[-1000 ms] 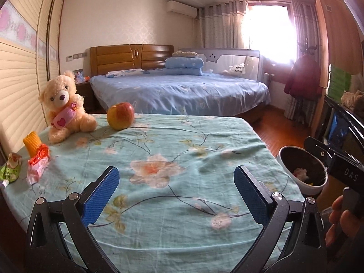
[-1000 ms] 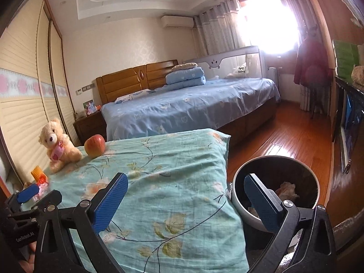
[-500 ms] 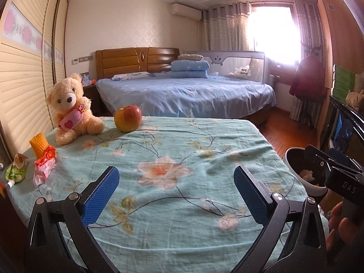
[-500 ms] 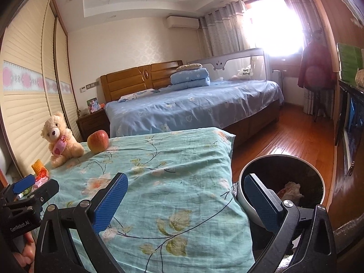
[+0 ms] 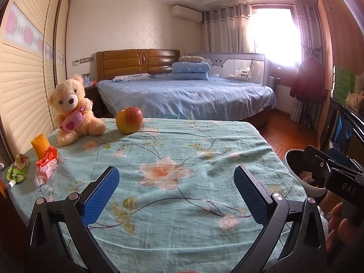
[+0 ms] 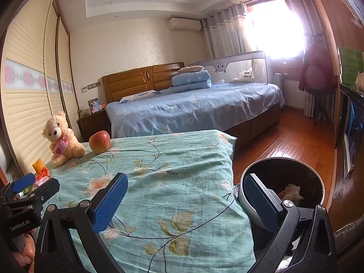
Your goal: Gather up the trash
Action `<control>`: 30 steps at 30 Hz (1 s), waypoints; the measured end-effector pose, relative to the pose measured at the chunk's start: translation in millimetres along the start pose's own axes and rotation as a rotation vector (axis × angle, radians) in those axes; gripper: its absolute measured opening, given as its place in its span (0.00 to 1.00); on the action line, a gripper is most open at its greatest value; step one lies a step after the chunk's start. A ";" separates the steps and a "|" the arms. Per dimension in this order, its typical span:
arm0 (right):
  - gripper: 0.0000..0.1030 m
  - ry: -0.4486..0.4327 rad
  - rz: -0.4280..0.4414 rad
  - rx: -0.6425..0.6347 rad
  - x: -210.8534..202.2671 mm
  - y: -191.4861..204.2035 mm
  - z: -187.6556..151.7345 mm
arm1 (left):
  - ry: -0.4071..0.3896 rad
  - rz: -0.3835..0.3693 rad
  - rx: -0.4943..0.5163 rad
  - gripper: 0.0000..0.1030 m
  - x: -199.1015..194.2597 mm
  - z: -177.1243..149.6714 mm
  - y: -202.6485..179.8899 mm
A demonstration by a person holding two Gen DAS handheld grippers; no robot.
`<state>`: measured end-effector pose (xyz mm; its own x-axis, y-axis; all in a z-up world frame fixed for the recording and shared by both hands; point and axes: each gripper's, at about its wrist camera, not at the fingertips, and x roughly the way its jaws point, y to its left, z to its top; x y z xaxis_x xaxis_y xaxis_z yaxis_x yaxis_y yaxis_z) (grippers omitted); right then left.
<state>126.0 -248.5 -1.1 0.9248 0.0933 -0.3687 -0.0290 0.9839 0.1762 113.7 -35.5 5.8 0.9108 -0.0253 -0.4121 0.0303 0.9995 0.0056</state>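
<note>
A red and white wrapper (image 5: 45,167) and a green pouch (image 5: 17,170) lie at the left edge of the table with the floral cloth (image 5: 170,150). A white bin (image 6: 282,182) with dark inside stands at the table's right, with crumpled trash (image 6: 292,192) in it; it also shows in the left wrist view (image 5: 295,173). My left gripper (image 5: 176,195) is open and empty over the table's near side. My right gripper (image 6: 184,202) is open and empty, its right finger over the bin's rim.
A teddy bear (image 5: 71,109), an apple (image 5: 129,120) and an orange corn-like piece (image 5: 40,146) sit at the table's far left. A bed (image 5: 186,95) stands behind. Wooden floor (image 6: 284,143) runs to the right, with a cabinet (image 6: 350,125) beside the bin.
Both views have tilted up a little and drawn back; the table and bin sit lower in frame. Both grippers stay open and empty.
</note>
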 end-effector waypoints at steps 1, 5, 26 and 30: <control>1.00 -0.001 0.001 0.000 -0.3 0.3 -0.2 | -0.001 0.001 0.000 1.00 -0.2 0.0 0.1; 1.00 -0.002 0.003 -0.002 -1.3 0.4 0.2 | -0.009 0.001 -0.001 1.00 -3.1 1.1 0.2; 1.00 -0.004 0.015 -0.004 -3.6 6.3 0.6 | -0.033 0.009 -0.002 1.00 -8.9 1.3 -0.5; 1.00 -0.005 0.018 -0.002 -4.6 7.3 1.1 | -0.034 0.008 0.000 1.00 -9.3 1.8 -1.4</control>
<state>121.9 -241.9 2.9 0.9262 0.1101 -0.3607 -0.0464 0.9824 0.1807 106.0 -36.7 11.2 0.9246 -0.0177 -0.3804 0.0226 0.9997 0.0086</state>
